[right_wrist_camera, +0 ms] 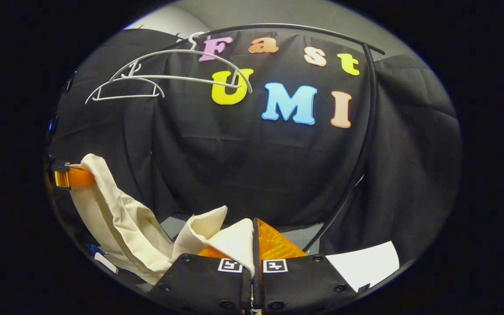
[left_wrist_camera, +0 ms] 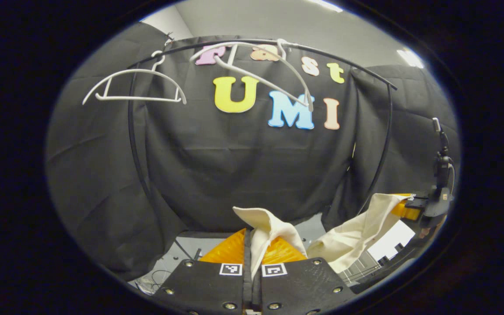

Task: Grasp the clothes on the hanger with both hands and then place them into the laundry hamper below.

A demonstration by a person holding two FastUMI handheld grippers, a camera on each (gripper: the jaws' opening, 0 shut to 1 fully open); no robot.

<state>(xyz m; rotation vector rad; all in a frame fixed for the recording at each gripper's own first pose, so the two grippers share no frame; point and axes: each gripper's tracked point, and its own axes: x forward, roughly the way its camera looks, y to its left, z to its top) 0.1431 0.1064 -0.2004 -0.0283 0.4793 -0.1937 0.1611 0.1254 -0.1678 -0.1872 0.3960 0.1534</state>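
A cream cloth garment (left_wrist_camera: pixel 357 236) hangs slack between my two grippers, below the rail. My left gripper (left_wrist_camera: pixel 252 238) is shut on one corner of it, and a fold of the garment (left_wrist_camera: pixel 263 227) sticks up between the fingers. My right gripper (right_wrist_camera: pixel 254 238) is shut on the other end, where the cream garment (right_wrist_camera: pixel 120 223) sags away to the left. In the right gripper view the left gripper (right_wrist_camera: pixel 70 175) sits at the far left. In the left gripper view the right gripper (left_wrist_camera: pixel 409 208) shows at the far right. Two bare white hangers (left_wrist_camera: pixel 136 85) (left_wrist_camera: pixel 256 65) hang on the black rail.
A curved black rail (right_wrist_camera: pixel 368 127) arches overhead and runs down on the right, with another leg of the rail (left_wrist_camera: pixel 136 144) on the left. Both white hangers (right_wrist_camera: pixel 164 74) sit at its upper left. A white sheet (right_wrist_camera: pixel 363 264) lies at lower right. A camera stand (left_wrist_camera: pixel 442 170) stands at the far right.
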